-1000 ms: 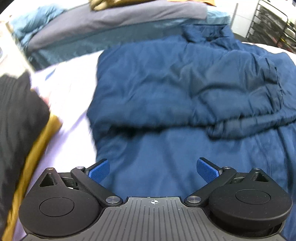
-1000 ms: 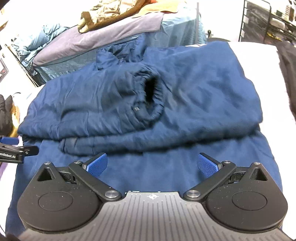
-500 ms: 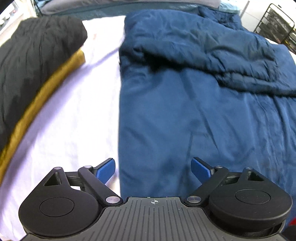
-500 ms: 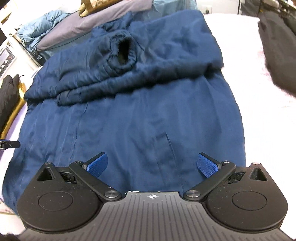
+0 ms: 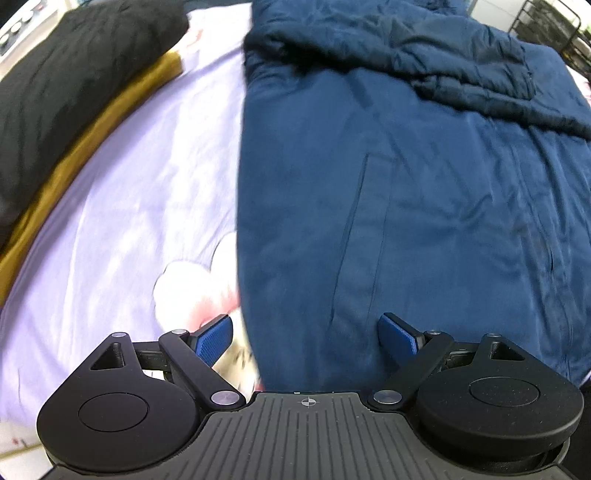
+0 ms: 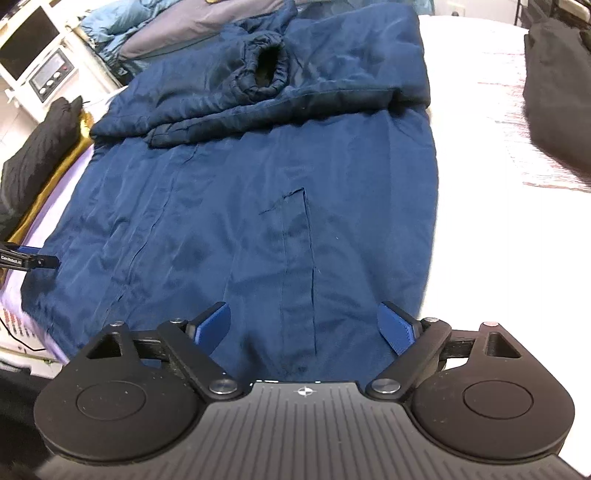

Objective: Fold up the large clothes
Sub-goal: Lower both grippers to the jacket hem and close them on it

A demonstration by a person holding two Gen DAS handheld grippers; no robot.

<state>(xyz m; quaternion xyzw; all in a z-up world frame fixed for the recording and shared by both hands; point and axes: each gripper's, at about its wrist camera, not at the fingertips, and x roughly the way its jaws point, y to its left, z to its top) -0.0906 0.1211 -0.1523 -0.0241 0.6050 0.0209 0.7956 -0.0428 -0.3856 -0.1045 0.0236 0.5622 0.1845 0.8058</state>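
A large navy blue jacket [image 5: 424,192] lies flat on the bed, its sleeves folded across the upper part; it also shows in the right wrist view [image 6: 258,206], where a sleeve cuff [image 6: 266,74] opens upward. My left gripper [image 5: 306,334] is open and empty over the jacket's near left hem corner. My right gripper [image 6: 304,325] is open and empty over the near hem, right of centre. The left gripper's tip [image 6: 29,258] shows at the left edge of the right wrist view.
A lilac printed bedsheet [image 5: 129,203] lies left of the jacket, white sheet [image 6: 498,240] to its right. Black and mustard folded clothes [image 5: 74,74] sit far left. Another black garment [image 6: 554,92] lies far right. Bedding [image 6: 155,29] is piled behind. A wire rack [image 5: 554,29] stands at the back right.
Both grippers have pulled back from the folded sleeves toward the jacket's near hem and stay open. The jacket has not moved.
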